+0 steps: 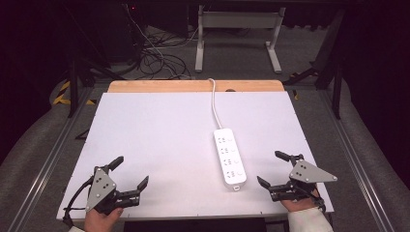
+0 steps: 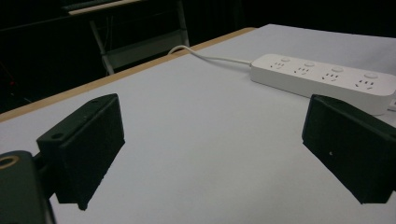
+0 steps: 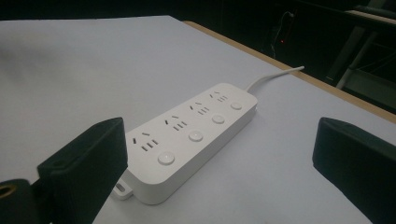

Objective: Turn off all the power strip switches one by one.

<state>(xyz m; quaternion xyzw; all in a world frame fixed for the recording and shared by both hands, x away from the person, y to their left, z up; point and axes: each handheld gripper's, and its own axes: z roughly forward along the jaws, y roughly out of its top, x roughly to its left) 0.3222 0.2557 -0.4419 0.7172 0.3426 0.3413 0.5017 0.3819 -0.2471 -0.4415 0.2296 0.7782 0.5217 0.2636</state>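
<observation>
White board covers the table (image 1: 159,140), with a strip of bare wood showing at its far edge. At the near left corner the left gripper (image 1: 131,172) rests with its jaws spread wide and nothing between them; its hand is cut off by the frame's bottom edge. Right of centre lies the white power strip (image 1: 229,157), long axis running near to far, its cable (image 1: 213,104) leaving the far end and dropping out of sight past the wood. Its socket markings are too small to read. Just beside it, the right gripper (image 1: 273,169) also gapes wide and empty.
</observation>
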